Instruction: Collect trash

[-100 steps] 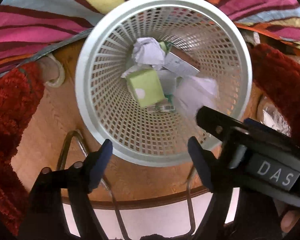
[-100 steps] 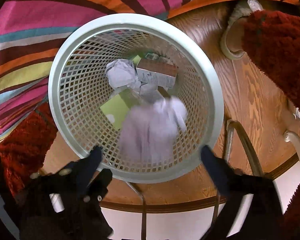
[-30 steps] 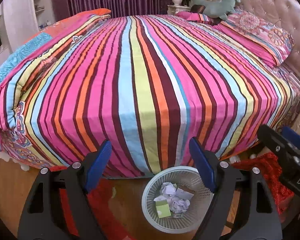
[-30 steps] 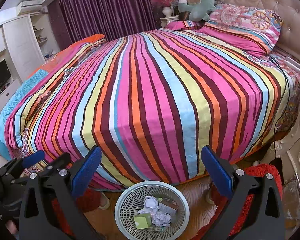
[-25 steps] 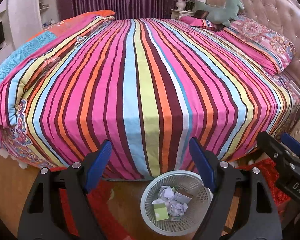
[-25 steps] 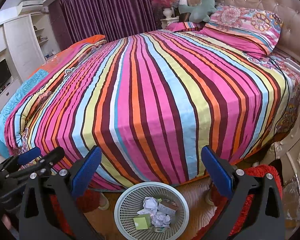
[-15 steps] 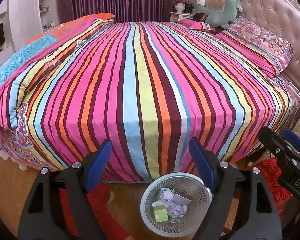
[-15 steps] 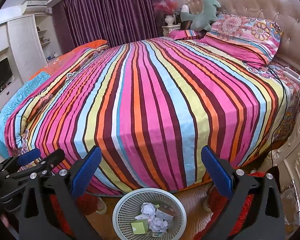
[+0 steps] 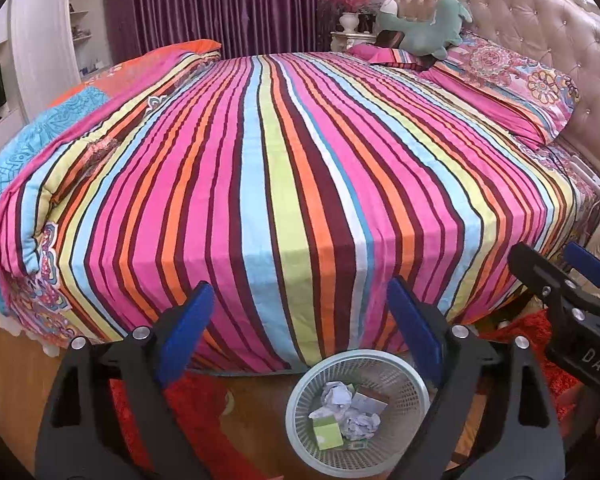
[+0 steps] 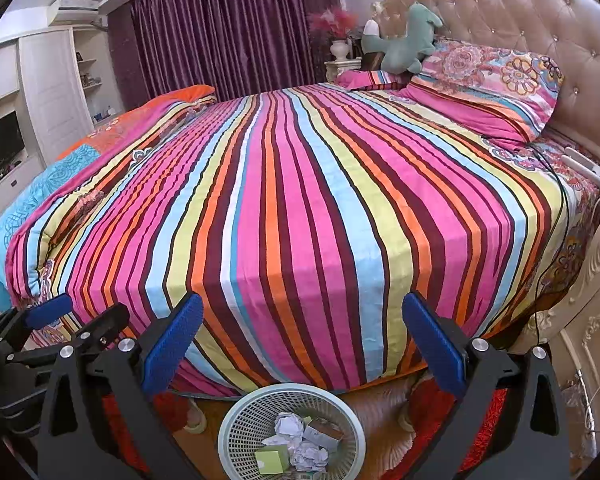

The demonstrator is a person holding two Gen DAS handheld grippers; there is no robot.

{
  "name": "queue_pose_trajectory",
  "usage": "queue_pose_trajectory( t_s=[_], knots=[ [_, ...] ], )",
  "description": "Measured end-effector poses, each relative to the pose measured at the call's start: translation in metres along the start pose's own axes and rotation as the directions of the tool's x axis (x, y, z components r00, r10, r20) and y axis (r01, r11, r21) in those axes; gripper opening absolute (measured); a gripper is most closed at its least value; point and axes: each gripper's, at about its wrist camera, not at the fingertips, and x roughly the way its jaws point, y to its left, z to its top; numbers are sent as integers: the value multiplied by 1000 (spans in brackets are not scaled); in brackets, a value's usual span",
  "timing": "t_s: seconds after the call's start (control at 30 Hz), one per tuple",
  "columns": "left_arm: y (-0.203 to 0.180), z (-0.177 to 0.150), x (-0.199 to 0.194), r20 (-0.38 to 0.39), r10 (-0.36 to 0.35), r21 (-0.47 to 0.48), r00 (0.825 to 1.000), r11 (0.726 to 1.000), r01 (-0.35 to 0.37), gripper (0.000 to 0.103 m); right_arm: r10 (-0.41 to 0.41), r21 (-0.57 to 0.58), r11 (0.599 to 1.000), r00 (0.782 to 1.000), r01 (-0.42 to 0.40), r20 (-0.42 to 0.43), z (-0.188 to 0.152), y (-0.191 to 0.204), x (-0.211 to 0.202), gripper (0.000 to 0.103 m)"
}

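Legibly, we read "DAS" on the right gripper (image 9: 580, 276); both it and the left gripper (image 9: 300, 336) gape wide, empty, the left's jaws having just been opening, above the lattice plastic basket (image 9: 400, 452) of crumpled paper (image 9: 336, 394).

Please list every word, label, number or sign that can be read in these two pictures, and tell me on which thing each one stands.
"DAS": white letters on the body of the right gripper, seen at the edge of the left wrist view.
The brown and white carton in the waste basket: its print is too small to read.
The green box there: a pale mark, unreadable.
No other readable text.
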Motion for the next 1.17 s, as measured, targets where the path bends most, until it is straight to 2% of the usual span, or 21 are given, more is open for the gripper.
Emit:
queue_pose_trajectory(
  t_s=[0.53,0.83,1.17],
  knots=[
    [0,1,-1,-5,-19,-13,1000,1000,19,86,-2,-6,1000,1000,2,5,-1,1,-1,95],
    [0,4,-8,46,7,-20,999,1000,-6,86,-2,-3,1000,1000,2,0,0,0,-1,95],
    [-3,3,-9,34,23,7,999,1000,-24,86,-4,2,1000,1000,4,0,0,1,-1,95]
  ],
)
